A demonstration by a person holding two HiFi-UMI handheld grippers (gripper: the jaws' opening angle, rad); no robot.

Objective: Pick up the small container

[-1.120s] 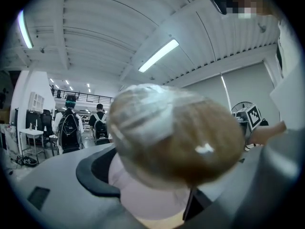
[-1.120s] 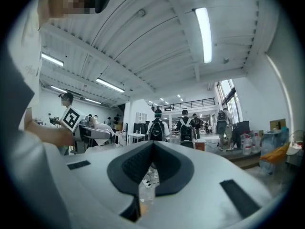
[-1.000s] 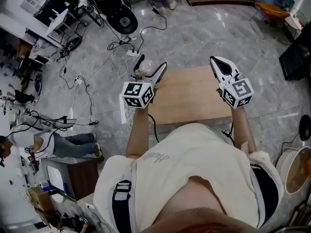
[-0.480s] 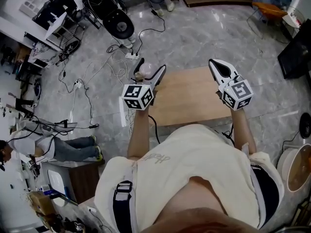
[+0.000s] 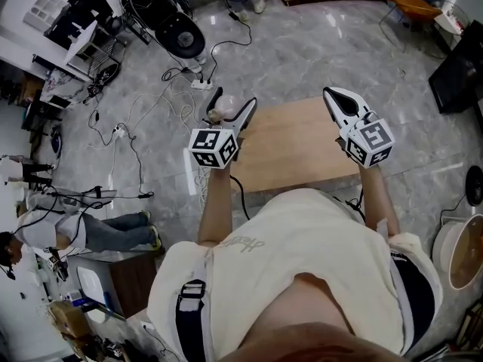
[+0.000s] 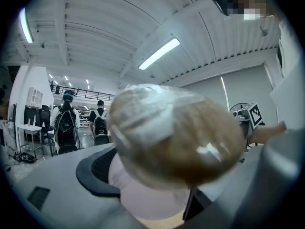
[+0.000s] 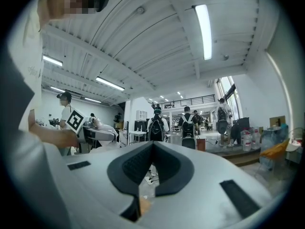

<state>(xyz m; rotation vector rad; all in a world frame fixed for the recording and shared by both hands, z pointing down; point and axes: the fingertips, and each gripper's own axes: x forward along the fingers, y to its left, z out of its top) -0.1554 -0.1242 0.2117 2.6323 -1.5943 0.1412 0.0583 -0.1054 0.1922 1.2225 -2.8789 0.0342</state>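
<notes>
Container [image 6: 176,142], lid uppermost, clamped in left gripper [image 5: 234,102] jaws; right gripper [image 5: 334,96] jaws closed.

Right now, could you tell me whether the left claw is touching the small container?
Touching. The left gripper view shows the small container pressed between both pads of the left claw.

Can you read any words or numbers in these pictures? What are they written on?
No text here reads clearly.
Shirt: one small curly word, upside down, too small to read.
Left marker cube, right marker cube: black-and-white square patterns, no letters.
</notes>
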